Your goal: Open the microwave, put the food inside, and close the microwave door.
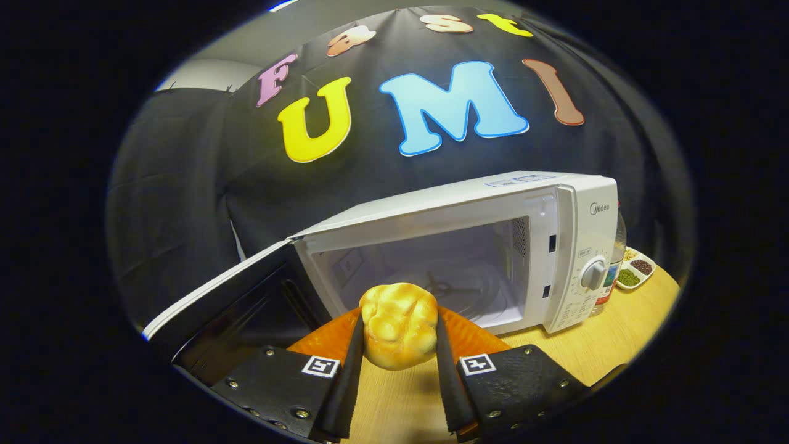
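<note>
My gripper (399, 345) is clamped on the bread roll (399, 325): both black fingers (349, 364) press against its sides, one on the left and one on the right, and the golden, lumpy bun sits between them near their tips. Just behind the roll I see an orange plate (330, 340), its rim showing to the left and right of the fingers, resting on the light wooden table (622, 333). Beyond the plate stands the white microwave (468, 253), and its door (234, 302) hangs wide open, swung out to the left with its dark inner face turned toward me. The cavity is lit and pale, and a glass turntable (459, 287) lies on its floor, straight ahead of the roll. The control panel with its round dial (593, 274) is on the microwave's right side. Further right, just past the microwave, a clear bottle (613, 265) stands beside a small white tray (635, 270) with divided compartments holding dark and green grains.
</note>
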The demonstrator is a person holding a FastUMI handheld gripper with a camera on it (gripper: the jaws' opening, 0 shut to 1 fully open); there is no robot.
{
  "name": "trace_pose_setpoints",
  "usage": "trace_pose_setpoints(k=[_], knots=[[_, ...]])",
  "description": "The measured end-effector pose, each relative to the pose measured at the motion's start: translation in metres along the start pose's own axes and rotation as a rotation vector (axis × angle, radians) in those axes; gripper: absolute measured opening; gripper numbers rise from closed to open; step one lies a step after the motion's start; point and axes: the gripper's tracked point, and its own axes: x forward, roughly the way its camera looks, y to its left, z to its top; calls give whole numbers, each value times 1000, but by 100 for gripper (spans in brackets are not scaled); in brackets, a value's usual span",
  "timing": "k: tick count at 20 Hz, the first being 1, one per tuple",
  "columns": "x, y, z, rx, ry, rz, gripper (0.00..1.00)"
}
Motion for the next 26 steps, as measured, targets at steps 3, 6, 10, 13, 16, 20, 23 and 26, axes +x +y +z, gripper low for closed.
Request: trace_pose_setpoints(k=[3, 6, 10, 13, 16, 20, 23, 26], knots=[[32, -7, -3, 65, -39, -35, 58], [61, -15, -4, 121, -80, -69, 58], [97, -28, -13, 202, -114, -121, 62], [114, -36, -24, 226, -117, -173, 62], [129, -48, -36, 234, -91, -219, 67], [132, -53, -41, 239, -62, -230, 82], [123, -59, -31, 161, -81, -270, 98], [108, -57, -24, 113, -64, -256, 98]])
